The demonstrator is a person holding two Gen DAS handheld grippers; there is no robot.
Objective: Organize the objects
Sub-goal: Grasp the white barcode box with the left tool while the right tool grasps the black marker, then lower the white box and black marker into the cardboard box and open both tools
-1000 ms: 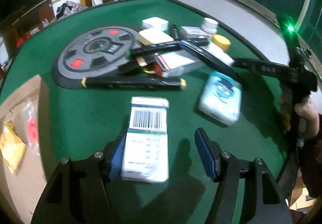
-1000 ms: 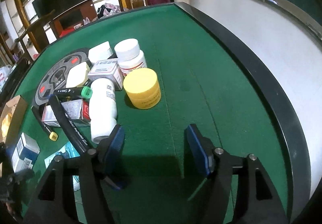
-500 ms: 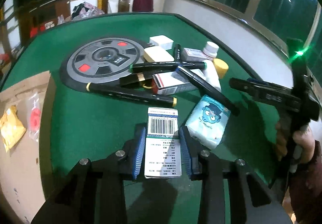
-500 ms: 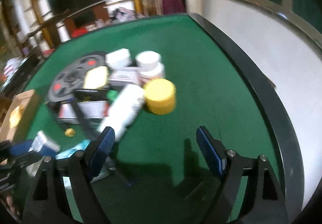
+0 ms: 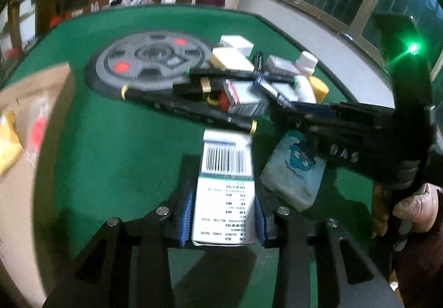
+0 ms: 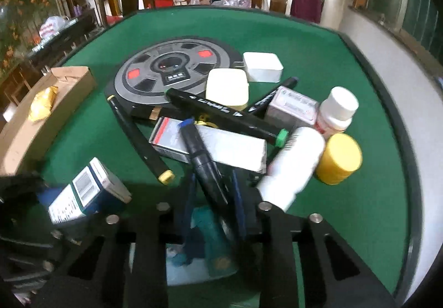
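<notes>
My left gripper (image 5: 223, 197) is shut on a white carton with a barcode (image 5: 225, 178), both blue pads against its sides; the same carton (image 6: 88, 191) shows at the lower left of the right wrist view. My right gripper (image 6: 214, 197) is over the pile on the green table (image 6: 346, 225). Its jaws are closing and stand narrow around a black marker with a blue cap (image 6: 203, 161), which runs slantwise between the pads and touches both. In the left wrist view the right gripper (image 5: 282, 111) reaches in from the right, held by a hand (image 5: 409, 205).
The pile holds more black markers (image 6: 221, 111), small boxes (image 6: 229, 147), a lying white bottle (image 6: 293, 167), a yellow jar (image 6: 339, 160) and a white-capped bottle (image 6: 336, 111). A grey round disc (image 6: 169, 72) lies behind. A tissue pack (image 5: 296, 172) and cardboard box (image 6: 36, 114) flank my grippers.
My left jaws closed onto the barcode carton. The right gripper swung left from bare felt to the pile, and its wide jaws closed around the blue-capped marker.
</notes>
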